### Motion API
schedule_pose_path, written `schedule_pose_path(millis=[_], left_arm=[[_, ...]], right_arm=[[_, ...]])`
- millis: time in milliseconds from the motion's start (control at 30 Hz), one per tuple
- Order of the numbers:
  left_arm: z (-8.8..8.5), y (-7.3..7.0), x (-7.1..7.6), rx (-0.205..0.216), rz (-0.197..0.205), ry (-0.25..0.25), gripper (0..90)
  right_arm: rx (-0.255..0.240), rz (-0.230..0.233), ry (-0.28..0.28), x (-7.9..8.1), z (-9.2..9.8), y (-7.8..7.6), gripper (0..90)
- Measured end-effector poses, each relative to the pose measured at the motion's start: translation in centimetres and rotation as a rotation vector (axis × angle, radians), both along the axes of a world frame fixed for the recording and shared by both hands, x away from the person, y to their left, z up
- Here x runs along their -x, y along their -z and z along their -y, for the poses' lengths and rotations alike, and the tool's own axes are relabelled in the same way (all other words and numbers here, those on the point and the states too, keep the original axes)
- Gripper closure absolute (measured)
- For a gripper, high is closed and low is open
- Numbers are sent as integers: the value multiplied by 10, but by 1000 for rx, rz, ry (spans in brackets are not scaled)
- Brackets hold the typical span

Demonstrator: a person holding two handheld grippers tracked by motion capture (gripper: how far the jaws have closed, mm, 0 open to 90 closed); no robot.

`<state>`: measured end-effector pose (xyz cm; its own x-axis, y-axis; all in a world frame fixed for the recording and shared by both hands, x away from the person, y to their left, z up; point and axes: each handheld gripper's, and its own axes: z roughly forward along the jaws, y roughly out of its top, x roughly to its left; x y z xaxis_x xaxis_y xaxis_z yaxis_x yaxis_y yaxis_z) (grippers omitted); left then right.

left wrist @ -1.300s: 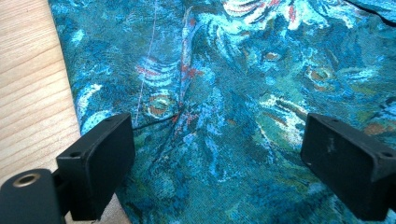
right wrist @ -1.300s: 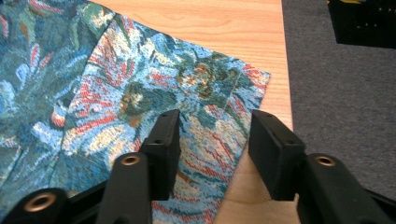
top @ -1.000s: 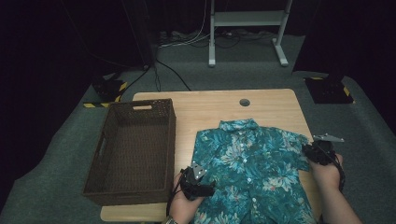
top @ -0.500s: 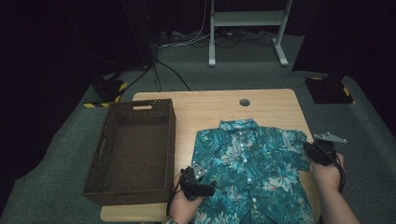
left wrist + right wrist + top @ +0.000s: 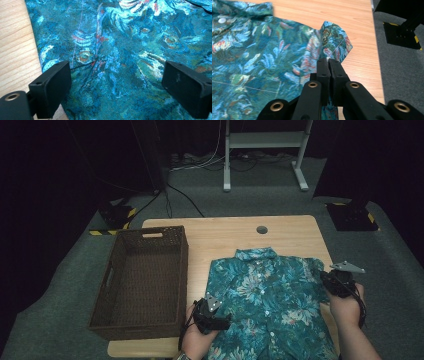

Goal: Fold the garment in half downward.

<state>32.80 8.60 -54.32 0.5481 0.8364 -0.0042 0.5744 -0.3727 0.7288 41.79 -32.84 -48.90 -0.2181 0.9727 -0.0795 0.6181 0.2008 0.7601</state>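
- High view: teal floral shirt lies spread, front up, over the right half of the desk, collar toward the far edge, hem running off the near edge.
- High view: right claw sits at the shirt's right sleeve, close to the right edge of the desk; grey plate on top, hand behind it. Jaw gap not readable from here.
- High view: left claw rests at the shirt's left lower side, near the near edge of the desk, hand wrapped round its body.
- High view: brown wicker basket stands on the left part of the desk, just beside the shirt's left sleeve, not touching either claw. A round hole in the desk top lies beyond the collar. Nothing lies between the claws and the cloth.
- Left gripper view: left claw spread wide, jaws well apart, shirt cloth beneath and between them; pads press on nothing. Bare wood of the desk at the left.
- Right gripper view: right claw pressed together, pinching a fold of the sleeve at its outer edge; the fold stands up just beyond the tips. Collar with a white button at upper left; grey floor past the desk edge at right.
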Motion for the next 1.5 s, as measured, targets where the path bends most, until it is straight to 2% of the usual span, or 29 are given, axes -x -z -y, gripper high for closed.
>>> schedule_pose_path(millis=[233, 400, 667, 733, 800, 1133, 1233, 1267, 1500], left_arm=[[0, 0, 0, -1, -1, 3, 83], [0, 0, 0, -1, -1, 8, 82], [0, 0, -1, -4, -3, 15, 68], [0, 0, -1, -5, -3, 14, 68], [0, 0, -1, -5, -3, 14, 67], [1, 0, -1, -3, -3, 12, 67], [1, 0, -1, -3, -3, 11, 67], [1, 0, -1, -2, -4, 10, 67], [1, 0, -1, -2, -3, 9, 67]], right_arm=[[16, -5, -20, -8, -21, -2, 874], [19, -27, -23, -13, -34, 8, 874], [49, -79, -40, -21, -52, 28, 874], [73, -91, -43, -23, -56, 32, 874], [70, -94, -43, -25, -58, 33, 873], [57, -97, -57, -26, -65, 28, 860], [41, -92, -63, -25, -66, 26, 803], [37, -89, -62, -25, -66, 25, 777], [10, -55, -76, -23, -64, 16, 756]])
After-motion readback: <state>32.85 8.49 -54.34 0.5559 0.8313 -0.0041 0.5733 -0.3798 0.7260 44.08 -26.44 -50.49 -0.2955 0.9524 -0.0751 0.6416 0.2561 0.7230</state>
